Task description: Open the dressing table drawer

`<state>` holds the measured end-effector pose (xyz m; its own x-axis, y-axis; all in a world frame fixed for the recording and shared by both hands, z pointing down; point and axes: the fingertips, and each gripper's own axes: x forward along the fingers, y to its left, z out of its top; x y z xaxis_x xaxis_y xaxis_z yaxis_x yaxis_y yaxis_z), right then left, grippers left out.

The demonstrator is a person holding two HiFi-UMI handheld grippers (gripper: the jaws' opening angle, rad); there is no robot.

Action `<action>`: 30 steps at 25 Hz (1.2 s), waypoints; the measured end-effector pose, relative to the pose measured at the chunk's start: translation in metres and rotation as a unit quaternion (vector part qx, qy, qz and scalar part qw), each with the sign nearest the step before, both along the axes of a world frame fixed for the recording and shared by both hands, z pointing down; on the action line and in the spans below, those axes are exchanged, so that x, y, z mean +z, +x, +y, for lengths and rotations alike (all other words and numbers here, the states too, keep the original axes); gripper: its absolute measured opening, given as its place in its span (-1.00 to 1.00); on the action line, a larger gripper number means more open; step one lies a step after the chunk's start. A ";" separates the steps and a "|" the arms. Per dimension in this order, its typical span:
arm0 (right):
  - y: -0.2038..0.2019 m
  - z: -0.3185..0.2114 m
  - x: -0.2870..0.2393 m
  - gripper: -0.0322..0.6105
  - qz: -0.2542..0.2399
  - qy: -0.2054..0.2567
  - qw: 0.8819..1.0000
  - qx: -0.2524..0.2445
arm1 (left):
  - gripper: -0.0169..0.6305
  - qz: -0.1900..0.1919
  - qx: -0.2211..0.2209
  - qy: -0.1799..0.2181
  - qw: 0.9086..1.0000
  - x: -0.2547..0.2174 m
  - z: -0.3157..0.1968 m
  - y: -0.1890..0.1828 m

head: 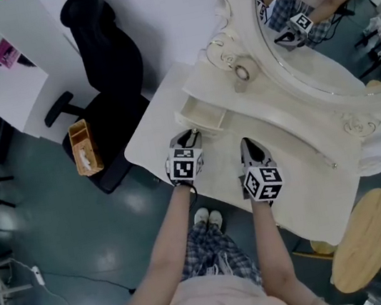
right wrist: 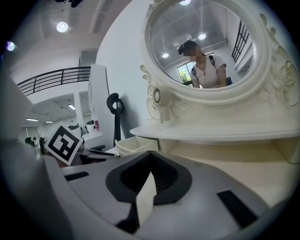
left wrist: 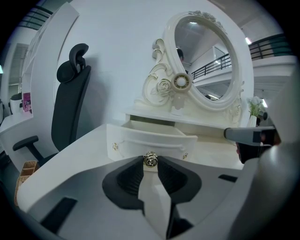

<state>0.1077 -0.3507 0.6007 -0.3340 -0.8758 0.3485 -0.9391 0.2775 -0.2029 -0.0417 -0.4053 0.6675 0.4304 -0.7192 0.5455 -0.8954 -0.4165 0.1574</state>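
Now we pinch the little gold knob [left wrist: 150,159] with our left gripper [head: 191,138] so we can pull the drawer [head: 203,118], partly out at the left side of the dressing table [head: 301,166], while our right gripper [head: 250,147] hangs closed and empty beside it.

Cream drawer [left wrist: 154,139], gold knob [left wrist: 150,160].

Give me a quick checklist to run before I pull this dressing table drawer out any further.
1. Left gripper shut on the drawer knob: ok.
2. Drawer already partly out and sitting straight: ok.
3. Right gripper empty and off to the side of the drawer: ok.
4. Tabletop bare in front of the drawer: ok.
5. How far the drawer can still slide: cannot tell.
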 end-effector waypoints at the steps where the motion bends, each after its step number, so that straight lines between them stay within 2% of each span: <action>1: 0.001 0.001 -0.001 -0.85 -0.001 0.000 1.000 0.000 | -0.60 0.001 0.000 0.000 1.000 0.000 0.000 0.000; 6: 0.004 0.003 -0.001 -0.85 0.000 0.000 1.000 0.003 | -0.57 0.024 0.008 0.002 1.000 0.001 0.000 0.003; 9: 0.006 0.005 -0.003 -0.85 -0.002 0.001 1.000 0.005 | -0.26 0.042 0.015 0.000 0.999 -0.003 0.004 0.007; 12: 0.008 0.005 -0.005 -0.85 -0.003 0.003 1.000 0.007 | -0.12 0.051 0.019 -0.002 0.999 -0.003 0.009 0.009; 15: 0.010 0.005 -0.008 -0.85 -0.004 0.007 1.000 0.009 | -0.07 0.057 0.015 0.007 0.998 -0.009 0.012 0.007; 25: 0.019 0.012 -0.028 -0.85 -0.006 0.025 0.999 0.021 | -0.09 0.045 -0.017 0.071 0.996 -0.065 0.021 -0.019; 30: 0.029 0.020 -0.050 -0.85 -0.005 0.047 0.998 0.032 | -0.34 0.056 -0.027 0.108 0.992 -0.104 0.032 -0.025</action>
